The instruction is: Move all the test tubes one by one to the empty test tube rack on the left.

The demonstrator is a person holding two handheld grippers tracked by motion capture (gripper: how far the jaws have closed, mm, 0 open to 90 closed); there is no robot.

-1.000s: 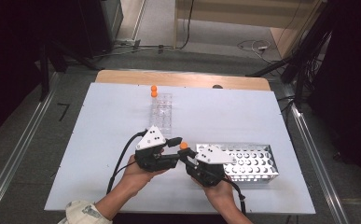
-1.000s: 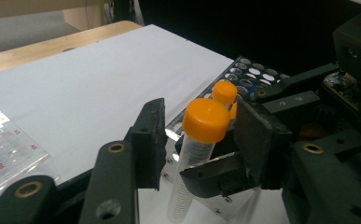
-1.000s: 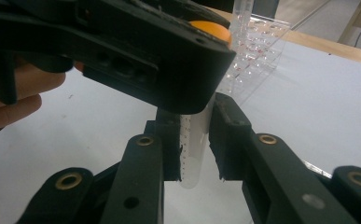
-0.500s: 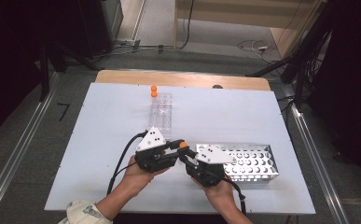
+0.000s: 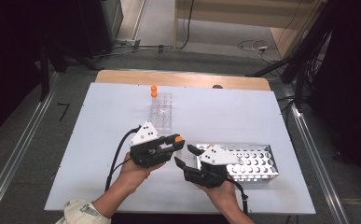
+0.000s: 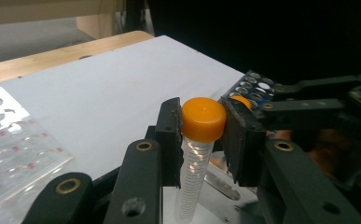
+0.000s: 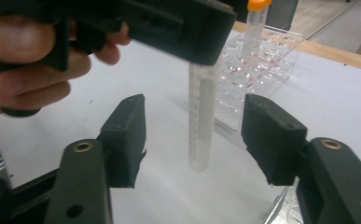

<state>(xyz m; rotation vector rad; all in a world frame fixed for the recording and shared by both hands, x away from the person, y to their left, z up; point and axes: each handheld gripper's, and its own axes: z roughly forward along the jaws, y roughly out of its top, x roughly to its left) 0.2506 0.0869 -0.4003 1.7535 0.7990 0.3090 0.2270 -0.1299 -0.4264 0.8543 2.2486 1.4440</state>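
Clear orange-capped tube (image 6: 197, 154) hangs upright, clamped at its cap

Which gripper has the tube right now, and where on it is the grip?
The left gripper holds the tube by its orange cap. The right gripper has just been opening; the tube hangs between its jaws, untouched.

right gripper (image 7: 194, 140) — jaws apart, just opened, clear of tube | tube (image 7: 201, 121) upright between them — held above by left gripper (image 7: 136, 23) | clear rack (image 7: 257, 65) behind
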